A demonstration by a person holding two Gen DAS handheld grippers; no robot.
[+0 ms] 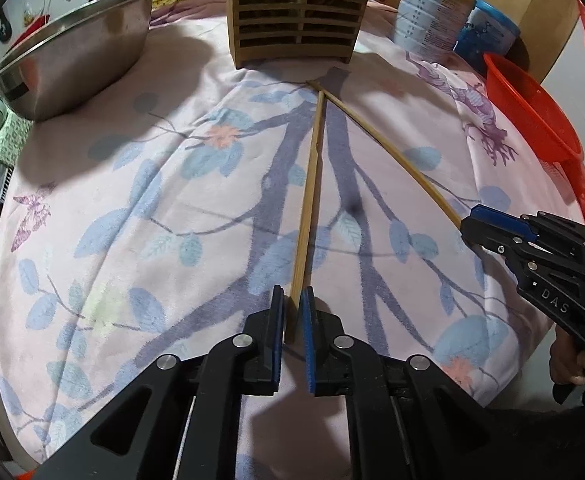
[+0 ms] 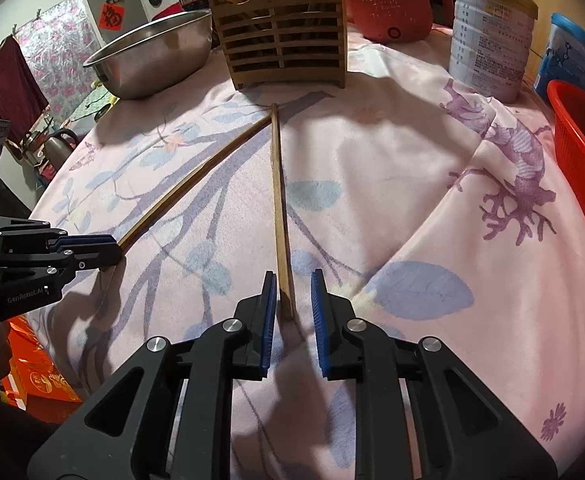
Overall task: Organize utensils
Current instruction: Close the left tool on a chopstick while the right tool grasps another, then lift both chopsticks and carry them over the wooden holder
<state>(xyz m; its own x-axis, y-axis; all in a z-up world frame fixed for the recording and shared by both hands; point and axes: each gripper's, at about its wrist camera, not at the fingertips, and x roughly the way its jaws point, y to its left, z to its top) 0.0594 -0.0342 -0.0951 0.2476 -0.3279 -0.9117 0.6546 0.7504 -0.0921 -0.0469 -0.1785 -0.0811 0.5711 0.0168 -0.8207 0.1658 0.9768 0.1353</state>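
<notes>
two bamboo chopsticks flat on the floral cloth of the table [image 1: 132, 184], far tips meeting just in front of the wooden utensil holder [image 1: 298, 20], near ends splayed apart in a narrow v. left chopstick [image 1: 307, 208] running straight back into the left gripper [image 1: 291, 312]; pads drawn narrow around its near end, seemingly pinching it, though a thin sliver of gap shows on one side in the left wrist view. right chopstick [image 2: 280, 208] lying between the pads of the right gripper [image 2: 292, 296]; jaws partway apart, stick resting against the left pad and clear of the right one, so not clamped. holder already bristling with other chopsticks in its top.

judged step: securing both sticks at their near ends before lifting toward the holder. best done by closing the right pads squarely on the stick, not on the cloth beneath, then checking both grips sit a little in from the very end. lifting both near ends first, tips trailing, should keep the crossed tips from snagging each other. once clear, tilting upright and dropping tips-first into an open slot.

around: steel bowl [image 1: 72, 52] to the left, milk powder tin [image 1: 432, 20] and red basket [image 1: 532, 112] to the right, a red electric pot [image 2: 392, 4] behind. plenty of room, but the loose cloth could bunch under the pads.
</notes>
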